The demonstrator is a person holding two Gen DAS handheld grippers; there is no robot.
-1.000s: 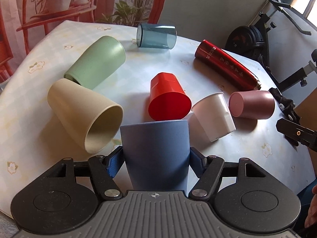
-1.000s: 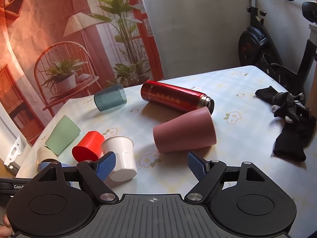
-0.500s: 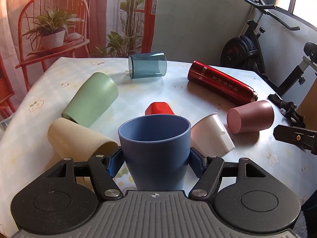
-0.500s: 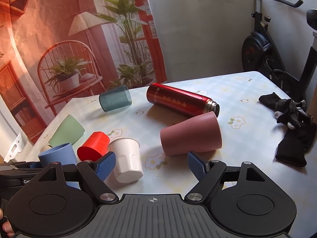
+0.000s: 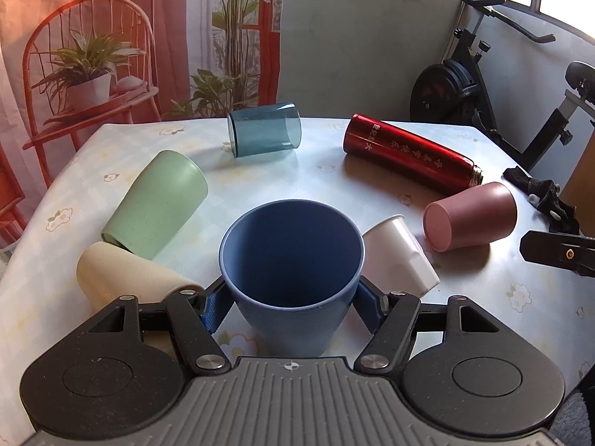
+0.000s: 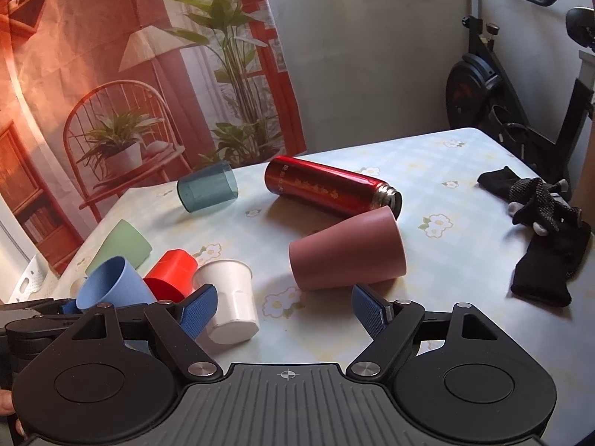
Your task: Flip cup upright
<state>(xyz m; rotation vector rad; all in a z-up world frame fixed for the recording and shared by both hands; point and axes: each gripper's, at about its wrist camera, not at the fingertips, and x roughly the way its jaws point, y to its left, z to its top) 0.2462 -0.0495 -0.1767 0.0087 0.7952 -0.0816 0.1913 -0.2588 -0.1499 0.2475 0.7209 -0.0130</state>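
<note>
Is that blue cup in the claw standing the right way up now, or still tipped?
Mouth up, though leaning a bit. The blue cup shows its open, empty inside, held in the left claw.

Both wrist cameras are looking forward, toward 12 o'clock, low and close over the table (image 5: 465, 297); both are sharing the red flask (image 6: 331, 189) and pink cup (image 5: 470, 216).
</note>
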